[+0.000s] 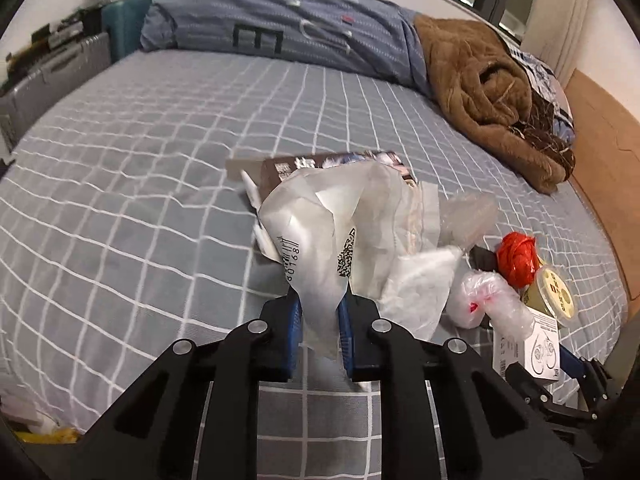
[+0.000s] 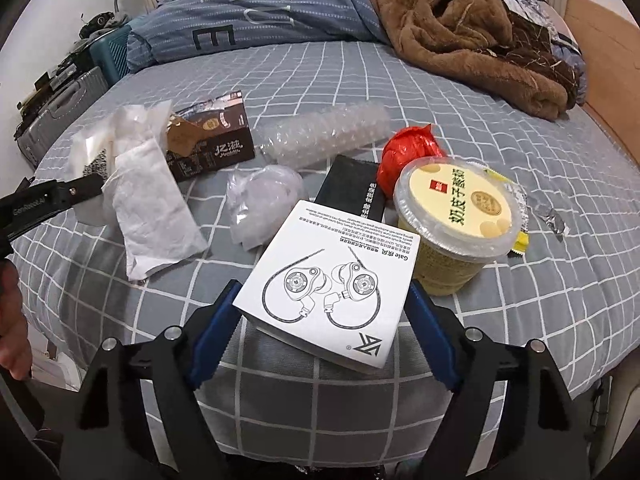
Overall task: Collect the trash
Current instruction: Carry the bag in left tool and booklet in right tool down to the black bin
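Left wrist: left gripper (image 1: 320, 320) clamped on white plastic wrapper (image 1: 316, 240), wrapper sticking up ahead of the pads, over the checked bedsheet (image 1: 120, 160).

Right wrist: right gripper (image 2: 320, 320) jaws wide, straddling white earphone box (image 2: 328, 276), contact unclear. Lidded cup (image 2: 452, 216) just ahead-right.
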Tool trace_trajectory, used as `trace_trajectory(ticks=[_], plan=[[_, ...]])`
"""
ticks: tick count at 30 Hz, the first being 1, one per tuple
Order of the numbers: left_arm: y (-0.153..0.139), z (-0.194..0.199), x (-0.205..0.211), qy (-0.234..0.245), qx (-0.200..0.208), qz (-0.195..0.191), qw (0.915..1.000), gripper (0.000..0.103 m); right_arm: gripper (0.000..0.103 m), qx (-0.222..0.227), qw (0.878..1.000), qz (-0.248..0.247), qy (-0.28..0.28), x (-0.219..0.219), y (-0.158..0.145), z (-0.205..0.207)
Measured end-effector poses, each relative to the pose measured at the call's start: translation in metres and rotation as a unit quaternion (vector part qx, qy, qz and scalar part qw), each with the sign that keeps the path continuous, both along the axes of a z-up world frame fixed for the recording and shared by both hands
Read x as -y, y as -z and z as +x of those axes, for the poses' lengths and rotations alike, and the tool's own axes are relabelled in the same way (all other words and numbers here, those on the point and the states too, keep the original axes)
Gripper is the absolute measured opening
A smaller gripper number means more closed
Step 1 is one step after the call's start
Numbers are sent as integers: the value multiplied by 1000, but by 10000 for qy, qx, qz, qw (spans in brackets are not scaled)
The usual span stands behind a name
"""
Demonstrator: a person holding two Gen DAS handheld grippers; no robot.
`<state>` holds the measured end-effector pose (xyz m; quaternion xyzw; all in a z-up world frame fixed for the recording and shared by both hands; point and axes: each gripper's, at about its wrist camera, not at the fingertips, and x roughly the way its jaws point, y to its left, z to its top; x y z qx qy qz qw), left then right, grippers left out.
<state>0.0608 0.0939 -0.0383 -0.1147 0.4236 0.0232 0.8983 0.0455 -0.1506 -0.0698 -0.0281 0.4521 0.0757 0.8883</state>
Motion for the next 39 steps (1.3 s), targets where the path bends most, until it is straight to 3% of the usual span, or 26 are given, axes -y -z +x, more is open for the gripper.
trace_trajectory(ticks=[12,39], plan=[[-26,-14,-16,-462,254,120,9985,16,78,218,9997,73,-4,6,-24,-10],[-52,-90,-1,-390,109,-3,9992,16,78,621,9977,188,-210,15,-77,-51]])
